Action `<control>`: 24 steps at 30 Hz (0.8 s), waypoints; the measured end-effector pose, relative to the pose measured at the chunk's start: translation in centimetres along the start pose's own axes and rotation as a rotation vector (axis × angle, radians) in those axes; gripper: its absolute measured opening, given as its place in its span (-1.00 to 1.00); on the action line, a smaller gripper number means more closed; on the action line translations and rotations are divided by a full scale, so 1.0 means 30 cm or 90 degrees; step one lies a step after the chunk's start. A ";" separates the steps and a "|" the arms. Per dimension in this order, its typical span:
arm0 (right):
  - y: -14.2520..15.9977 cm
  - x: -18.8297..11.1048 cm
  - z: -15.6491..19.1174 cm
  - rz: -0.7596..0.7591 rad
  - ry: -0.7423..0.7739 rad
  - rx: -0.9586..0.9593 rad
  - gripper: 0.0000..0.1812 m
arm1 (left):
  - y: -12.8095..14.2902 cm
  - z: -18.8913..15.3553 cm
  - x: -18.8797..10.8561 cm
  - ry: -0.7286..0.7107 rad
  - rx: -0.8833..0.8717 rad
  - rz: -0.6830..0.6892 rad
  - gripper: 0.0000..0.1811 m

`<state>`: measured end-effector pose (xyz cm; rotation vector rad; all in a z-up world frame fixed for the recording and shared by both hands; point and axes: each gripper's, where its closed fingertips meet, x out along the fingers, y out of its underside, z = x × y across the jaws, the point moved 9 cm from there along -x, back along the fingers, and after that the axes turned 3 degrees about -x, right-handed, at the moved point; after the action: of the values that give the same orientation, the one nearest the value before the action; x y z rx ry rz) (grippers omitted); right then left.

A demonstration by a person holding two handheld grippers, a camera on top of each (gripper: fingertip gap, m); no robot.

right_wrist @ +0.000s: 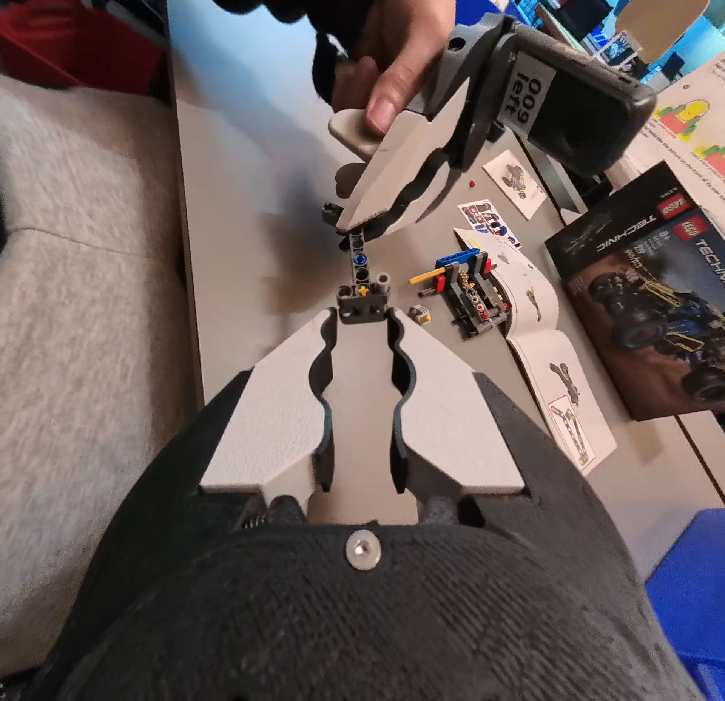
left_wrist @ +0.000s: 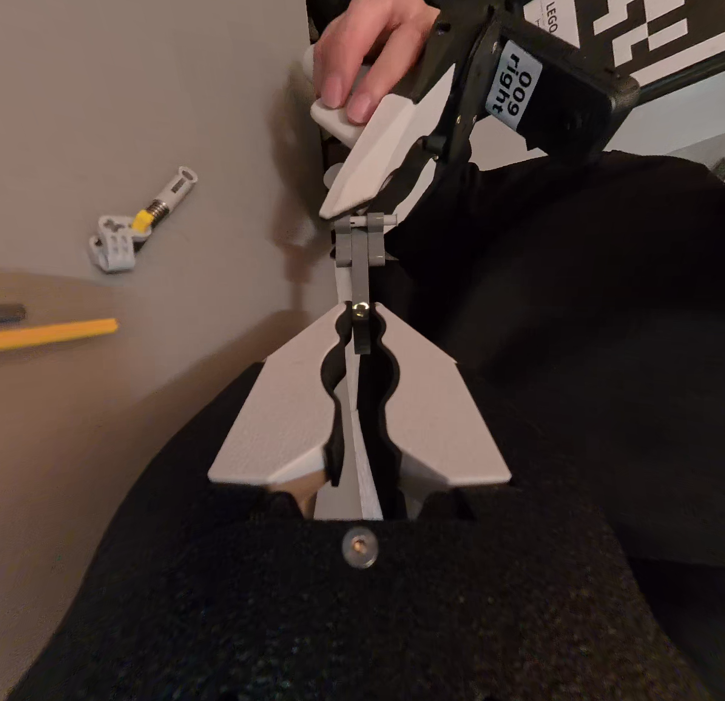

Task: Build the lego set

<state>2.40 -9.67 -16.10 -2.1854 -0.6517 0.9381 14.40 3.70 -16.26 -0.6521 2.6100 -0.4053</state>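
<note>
Both claws meet on 1 small Technic assembly held above the table: the left gripper [left_wrist: 361,309] is pinched on the end of a grey liftarm beam [right_wrist: 357,258], its 2 white fingers nearly together around it, while the right gripper [right_wrist: 363,313] pinches the dark grey connector block [right_wrist: 361,303] at the beam's other end, tips pressed to the block's sides. In the right wrist view the beam carries a blue pin, and the block a yellow axle end and a light grey bush. A hand [right_wrist: 396,54] grips each tool. Below lies a pale grey table [right_wrist: 243,195], with a grey couch-like cushion [right_wrist: 78,250] beside its edge and blue shelving blurred far behind. Right of the claws sit a partly built chassis [right_wrist: 467,289] with a yellow axle, an open instruction booklet [right_wrist: 549,368], a sticker sheet [right_wrist: 486,219] and the set's box [right_wrist: 647,289]. The left wrist view shows a white shock absorber piece [left_wrist: 137,223] and a yellow rod [left_wrist: 59,335] lying well apart from the grip.
</note>
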 end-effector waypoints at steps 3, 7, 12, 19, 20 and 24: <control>0.006 -0.013 -0.009 -0.009 0.000 0.009 -0.75 | -0.018 -0.006 0.009 -0.011 0.011 0.001 -0.94; 0.047 -0.011 -0.048 0.022 -0.002 0.189 -0.75 | -0.059 -0.006 -0.012 -0.125 0.087 -0.057 -0.90; 0.110 -0.031 -0.113 0.031 -0.022 0.497 -0.76 | -0.093 -0.054 -0.030 -0.406 0.377 -0.153 -0.73; 0.139 0.016 -0.127 0.016 -0.071 0.633 -0.75 | -0.039 -0.073 0.131 -0.802 0.766 0.049 -0.63; 0.143 0.023 -0.124 0.023 -0.080 0.639 -0.75 | -0.036 -0.065 0.145 -0.831 0.799 0.060 -0.63; 0.160 0.026 -0.120 0.018 -0.104 0.679 -0.75 | -0.033 -0.048 0.182 -0.862 0.866 0.035 -0.67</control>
<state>6.51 -13.66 -18.08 -1.1756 -0.1043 1.1295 9.73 0.39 -16.39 -0.1620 0.7259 -1.0458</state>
